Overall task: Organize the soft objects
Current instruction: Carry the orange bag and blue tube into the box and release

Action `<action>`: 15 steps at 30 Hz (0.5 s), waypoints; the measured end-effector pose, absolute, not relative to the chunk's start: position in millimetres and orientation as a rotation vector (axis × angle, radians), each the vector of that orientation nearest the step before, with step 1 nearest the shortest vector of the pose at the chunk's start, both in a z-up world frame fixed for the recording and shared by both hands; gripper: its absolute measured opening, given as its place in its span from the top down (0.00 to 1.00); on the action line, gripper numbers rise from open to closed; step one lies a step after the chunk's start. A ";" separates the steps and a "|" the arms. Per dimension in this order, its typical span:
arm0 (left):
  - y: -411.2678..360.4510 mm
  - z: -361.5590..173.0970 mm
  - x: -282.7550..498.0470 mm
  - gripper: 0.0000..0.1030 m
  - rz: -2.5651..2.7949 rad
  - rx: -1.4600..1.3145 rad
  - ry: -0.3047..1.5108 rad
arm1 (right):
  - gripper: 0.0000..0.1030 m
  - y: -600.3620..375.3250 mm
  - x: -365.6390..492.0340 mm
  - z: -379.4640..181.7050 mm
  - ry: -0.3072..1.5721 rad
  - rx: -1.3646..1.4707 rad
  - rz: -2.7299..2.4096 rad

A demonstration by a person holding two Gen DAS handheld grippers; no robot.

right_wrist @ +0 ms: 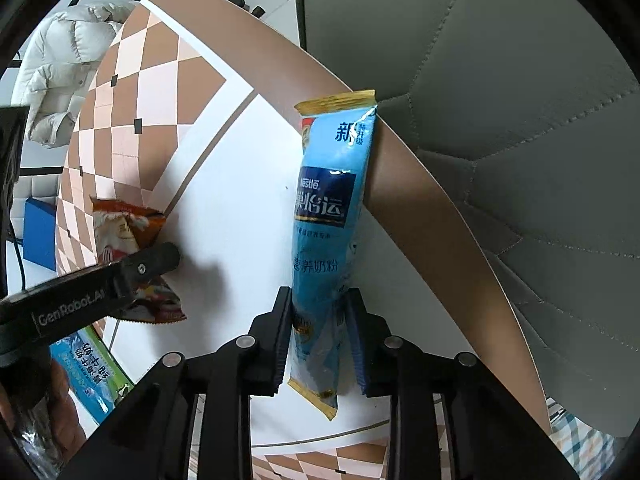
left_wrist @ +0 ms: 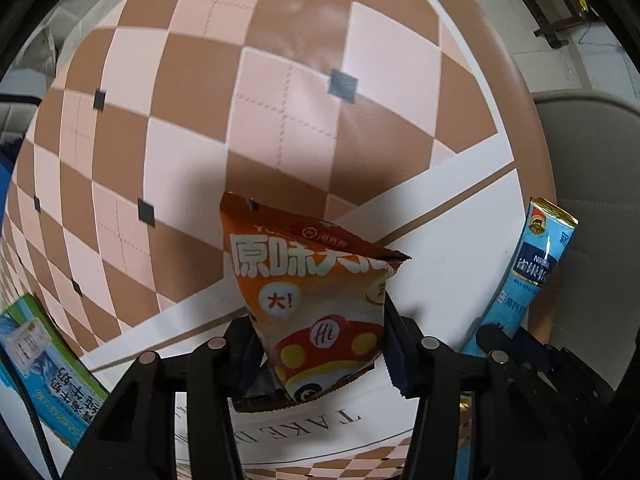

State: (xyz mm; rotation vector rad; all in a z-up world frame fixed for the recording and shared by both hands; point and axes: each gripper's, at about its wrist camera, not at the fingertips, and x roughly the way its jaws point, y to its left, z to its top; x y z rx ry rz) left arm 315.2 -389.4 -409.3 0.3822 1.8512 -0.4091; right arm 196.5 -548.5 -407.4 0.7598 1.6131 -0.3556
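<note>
My left gripper (left_wrist: 320,340) is shut on an orange snack packet (left_wrist: 308,280) and holds it above the table; the packet also shows in the right wrist view (right_wrist: 128,232), with the left gripper (right_wrist: 132,268) across it. My right gripper (right_wrist: 320,320) is shut on a long blue milk-powder sachet (right_wrist: 332,208), held upright above the white part of the table. The sachet also shows at the right of the left wrist view (left_wrist: 528,264).
The table (left_wrist: 200,120) has a brown and pink checkered cover with a white border. A blue-green milk carton (left_wrist: 44,364) lies at the left, also seen in the right wrist view (right_wrist: 92,368). A grey padded chair (right_wrist: 520,140) stands by the table's right edge. A white jacket (right_wrist: 64,64) lies beyond.
</note>
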 end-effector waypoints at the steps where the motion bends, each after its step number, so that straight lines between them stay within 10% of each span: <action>1: -385.5 -408.9 315.1 0.54 -0.409 0.367 1.857 | 0.73 -548.6 195.8 -406.7 1.611 0.758 -0.359; 15: -328.4 -350.6 313.1 0.54 -0.483 0.188 1.830 | 0.86 -520.5 177.1 -343.4 1.504 0.811 -0.252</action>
